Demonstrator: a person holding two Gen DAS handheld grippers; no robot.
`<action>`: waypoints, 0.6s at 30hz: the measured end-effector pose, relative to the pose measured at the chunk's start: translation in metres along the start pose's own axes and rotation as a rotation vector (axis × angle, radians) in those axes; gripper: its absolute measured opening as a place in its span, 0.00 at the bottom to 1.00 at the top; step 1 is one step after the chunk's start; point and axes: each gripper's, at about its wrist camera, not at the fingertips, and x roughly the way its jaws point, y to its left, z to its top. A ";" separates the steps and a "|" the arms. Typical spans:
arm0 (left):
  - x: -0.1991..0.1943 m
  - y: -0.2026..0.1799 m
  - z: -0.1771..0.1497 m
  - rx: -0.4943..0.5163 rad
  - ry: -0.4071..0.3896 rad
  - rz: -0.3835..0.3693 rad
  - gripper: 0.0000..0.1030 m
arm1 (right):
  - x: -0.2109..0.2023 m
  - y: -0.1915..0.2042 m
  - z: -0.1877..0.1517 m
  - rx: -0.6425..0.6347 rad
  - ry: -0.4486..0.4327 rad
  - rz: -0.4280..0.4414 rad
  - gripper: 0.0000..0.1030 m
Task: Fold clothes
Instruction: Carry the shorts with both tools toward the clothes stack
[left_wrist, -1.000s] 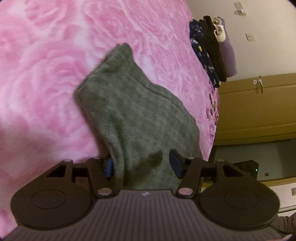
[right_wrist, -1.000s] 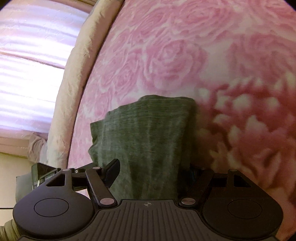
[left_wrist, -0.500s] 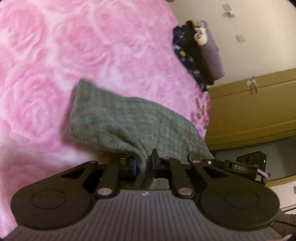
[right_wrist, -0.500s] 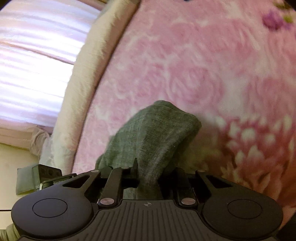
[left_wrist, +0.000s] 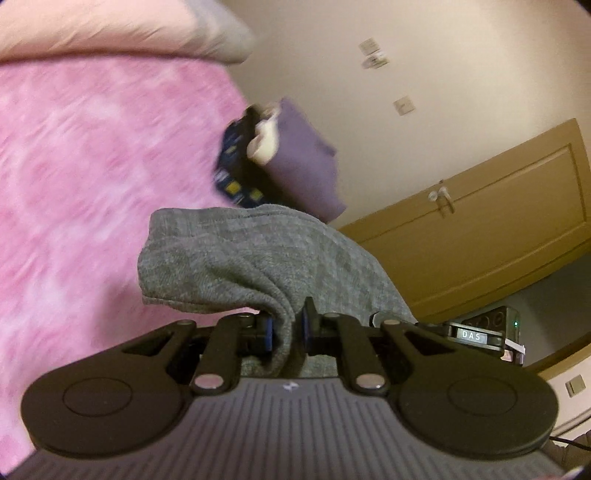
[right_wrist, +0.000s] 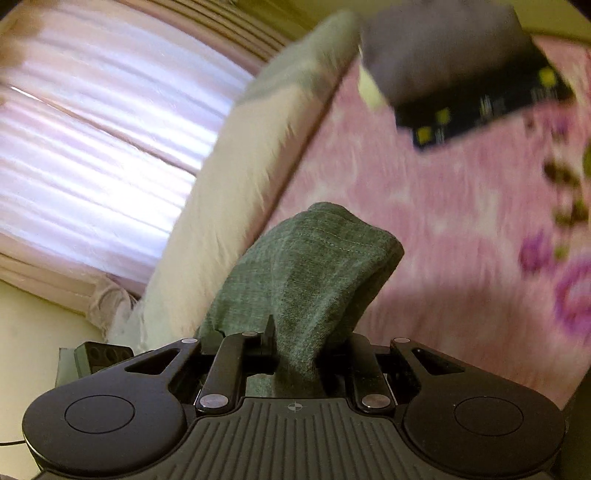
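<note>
Holding the grey garment (left_wrist: 258, 258) up off the pink blanket (left_wrist: 92, 184), both ends pinched: left gripper (left_wrist: 287, 328) clamped tight on one bunched edge, right gripper (right_wrist: 301, 350) clamped on another. Looked already doubled over, so probably somewhere mid-fold, still needing laying flat or adding to the folded stack (left_wrist: 295, 162) further back. Left view only: wooden door (left_wrist: 480, 221) and wall switches. Right view only: bright curtain (right_wrist: 92, 147) and cream bed edge (right_wrist: 229, 203). Pretty blurry everywhere else.
</note>
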 end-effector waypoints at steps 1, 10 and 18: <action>0.015 -0.010 0.012 0.007 -0.018 -0.006 0.10 | -0.006 -0.002 0.018 -0.016 -0.008 0.005 0.14; 0.160 -0.082 0.115 0.021 -0.164 -0.008 0.10 | -0.037 -0.050 0.225 -0.188 0.002 0.029 0.15; 0.282 -0.116 0.195 0.039 -0.199 0.033 0.10 | -0.045 -0.110 0.367 -0.212 0.030 0.018 0.15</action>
